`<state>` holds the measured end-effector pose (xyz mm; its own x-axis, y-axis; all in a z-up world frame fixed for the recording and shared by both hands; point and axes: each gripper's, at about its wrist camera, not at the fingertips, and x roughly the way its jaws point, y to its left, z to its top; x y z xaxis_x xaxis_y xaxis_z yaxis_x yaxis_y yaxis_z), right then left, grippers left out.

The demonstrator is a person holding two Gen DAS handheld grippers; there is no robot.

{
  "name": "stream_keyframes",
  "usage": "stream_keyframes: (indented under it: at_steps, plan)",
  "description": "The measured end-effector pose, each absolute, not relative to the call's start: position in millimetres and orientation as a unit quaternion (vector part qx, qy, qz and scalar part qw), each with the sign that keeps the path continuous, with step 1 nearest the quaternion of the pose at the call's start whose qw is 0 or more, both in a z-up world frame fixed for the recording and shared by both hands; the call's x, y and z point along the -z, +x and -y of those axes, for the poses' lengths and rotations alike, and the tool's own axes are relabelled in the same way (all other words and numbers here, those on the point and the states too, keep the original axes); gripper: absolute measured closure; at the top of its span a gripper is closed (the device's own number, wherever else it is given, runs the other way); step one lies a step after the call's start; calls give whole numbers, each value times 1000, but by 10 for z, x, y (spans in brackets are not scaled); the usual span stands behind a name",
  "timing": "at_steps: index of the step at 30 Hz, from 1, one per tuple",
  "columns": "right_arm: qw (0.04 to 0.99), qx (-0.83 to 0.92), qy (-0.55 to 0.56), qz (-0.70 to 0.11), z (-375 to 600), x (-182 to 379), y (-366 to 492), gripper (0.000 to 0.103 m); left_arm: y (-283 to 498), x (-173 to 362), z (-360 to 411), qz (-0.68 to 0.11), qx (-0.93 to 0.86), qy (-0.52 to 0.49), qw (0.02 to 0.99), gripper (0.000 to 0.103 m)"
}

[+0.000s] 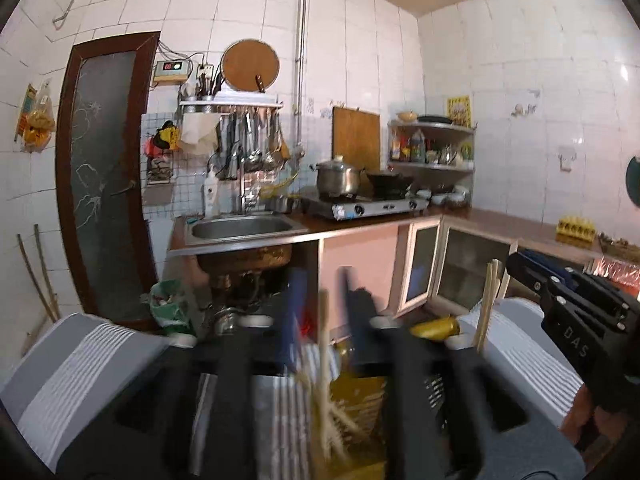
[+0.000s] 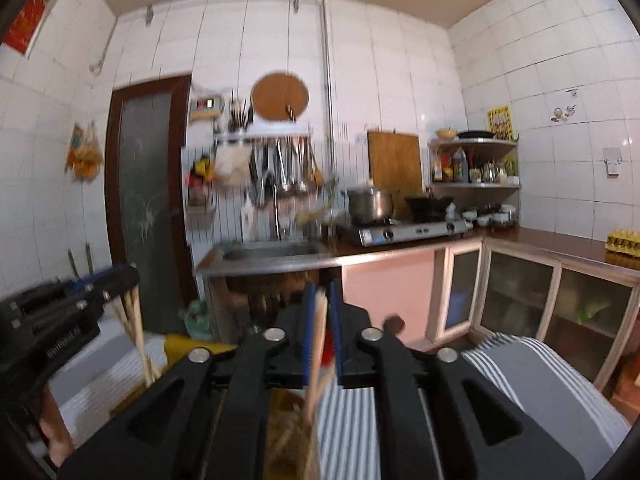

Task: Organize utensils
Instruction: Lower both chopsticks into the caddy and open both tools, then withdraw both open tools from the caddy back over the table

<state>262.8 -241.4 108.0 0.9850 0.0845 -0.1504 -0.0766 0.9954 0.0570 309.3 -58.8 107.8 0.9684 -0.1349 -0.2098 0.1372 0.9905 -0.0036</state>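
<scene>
My left gripper [image 1: 322,312] is blurred; a pale wooden chopstick [image 1: 323,332] stands between its dark fingers, which stay apart around it. My right gripper [image 2: 322,300] is shut on wooden chopsticks [image 2: 318,328] between its blue pads. In the left wrist view the right gripper [image 1: 516,264] shows at the right edge holding chopsticks [image 1: 488,304] upright. In the right wrist view the left gripper [image 2: 120,280] shows at the left holding chopsticks [image 2: 136,328]. A yellow container [image 1: 434,326] sits below on a lap in striped grey cloth [image 2: 520,380].
A steel sink [image 1: 242,228] and a gas stove [image 1: 368,204] with a pot [image 1: 338,176] stand on the counter ahead. A utensil rack [image 1: 244,136] hangs above the sink. A dark door [image 1: 104,176] is at left. Cabinets [image 2: 520,292] run along the right.
</scene>
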Motion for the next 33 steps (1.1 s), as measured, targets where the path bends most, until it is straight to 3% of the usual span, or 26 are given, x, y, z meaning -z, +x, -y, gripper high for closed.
stream_keyframes:
  at_steps: [1, 2, 3, 10, 24, 33]
  plan:
    - [995, -37, 24, -86, 2436, -1099, 2567, 46, 2999, -1113, 543, -105, 65, 4, 992, 34]
    - [995, -35, 26, -88, 2452, -1099, 2495, 40, 2902, -1145, 509, -99, 60, 4, 993, 30]
    - [995, -31, 22, -91, 2465, -1119, 2399, 40, 2822, -1173, 473, -95, 55, 6, 994, 25]
    - [988, -4, 12, -152, 2523, -1090, 1863, 35, 2308, -1160, 179, -139, 38, 13, 989, 7]
    - [970, 11, 51, -239, 2553, -507, 1197, 34, 1784, -576, -93, -249, 24, 3, 968, 5]
    - [963, 26, 58, -262, 2484, -158, 1053, 33, 1639, -229, -72, -279, 15, 19, 960, 5]
